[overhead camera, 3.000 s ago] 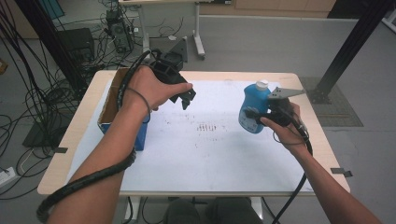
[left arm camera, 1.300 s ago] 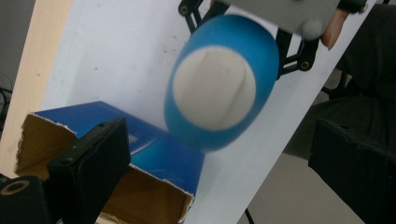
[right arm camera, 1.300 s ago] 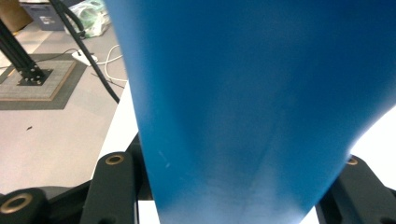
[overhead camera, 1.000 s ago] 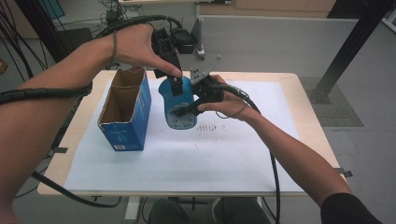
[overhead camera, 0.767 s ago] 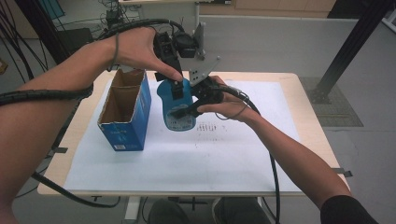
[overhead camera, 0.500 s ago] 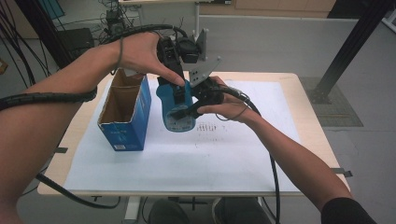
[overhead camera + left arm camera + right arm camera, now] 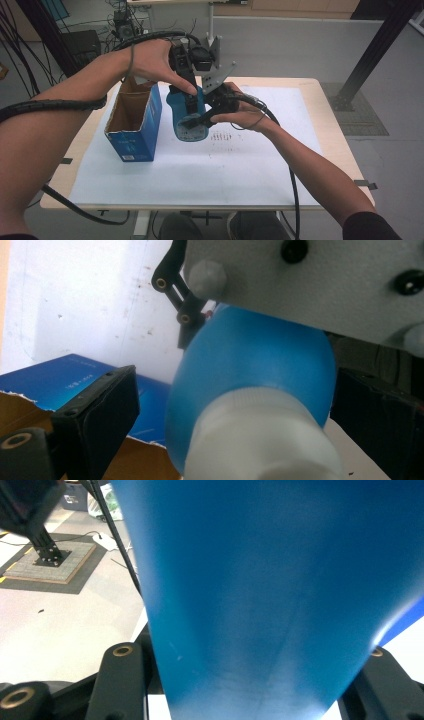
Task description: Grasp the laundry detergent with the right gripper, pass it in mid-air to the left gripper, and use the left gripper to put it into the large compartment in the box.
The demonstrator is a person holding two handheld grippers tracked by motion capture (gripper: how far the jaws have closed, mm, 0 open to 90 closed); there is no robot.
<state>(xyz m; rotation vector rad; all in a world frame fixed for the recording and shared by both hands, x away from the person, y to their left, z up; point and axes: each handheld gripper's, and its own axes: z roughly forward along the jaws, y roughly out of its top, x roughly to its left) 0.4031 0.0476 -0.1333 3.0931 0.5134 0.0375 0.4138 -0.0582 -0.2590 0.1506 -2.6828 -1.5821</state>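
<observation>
blue box (image 7: 136, 131), print too small to read

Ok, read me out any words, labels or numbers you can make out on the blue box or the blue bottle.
Open blue cardboard box: small white print low on its front and light print on its side, too small and blurred to read.
Blue plastic bottle: pale label patch near its base, unreadable.
White paper sheet: faint dark marks, illegible.
</observation>
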